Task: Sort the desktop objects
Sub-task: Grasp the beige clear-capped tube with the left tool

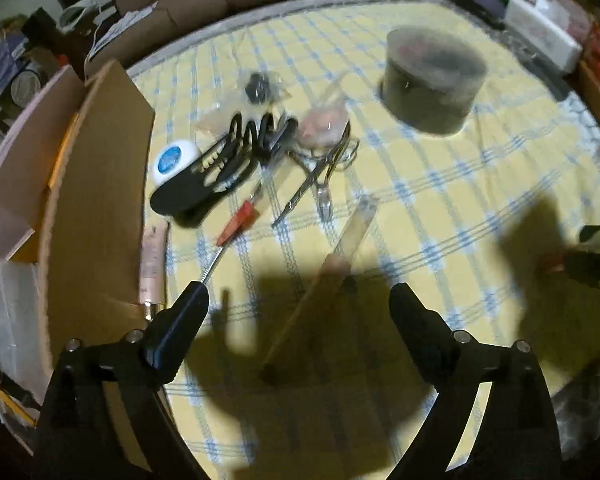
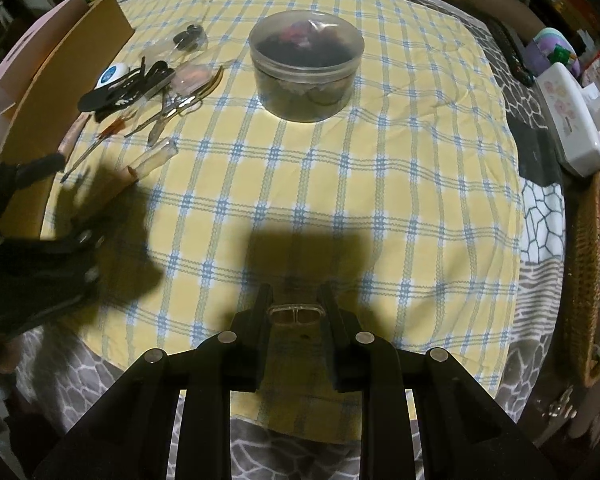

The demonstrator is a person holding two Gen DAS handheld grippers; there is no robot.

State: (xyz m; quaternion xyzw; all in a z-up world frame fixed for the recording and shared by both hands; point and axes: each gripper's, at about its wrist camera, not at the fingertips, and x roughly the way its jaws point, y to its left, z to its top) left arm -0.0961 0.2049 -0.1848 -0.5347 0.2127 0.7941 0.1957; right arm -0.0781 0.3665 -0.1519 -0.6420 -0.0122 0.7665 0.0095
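A heap of small items lies on the yellow checked cloth [image 1: 440, 200]: a black hair clip [image 1: 204, 184], a white-and-blue oval case [image 1: 172, 160], metal nippers [image 1: 320, 172], a red-handled tool [image 1: 236, 224] and a clear tube [image 1: 332, 256]. My left gripper [image 1: 296, 300] is open above the tube, empty. My right gripper [image 2: 296, 300] is shut on a small clear clip-like piece [image 2: 296, 314] over the cloth's near edge. The heap shows in the right wrist view too [image 2: 140, 84].
A round lidded plastic tub [image 2: 306, 68] stands mid-table, also in the left wrist view [image 1: 432, 80]. An open cardboard box [image 1: 96, 200] stands at the left. A white case [image 2: 572, 120] and a wicker basket [image 2: 584, 292] sit at the right.
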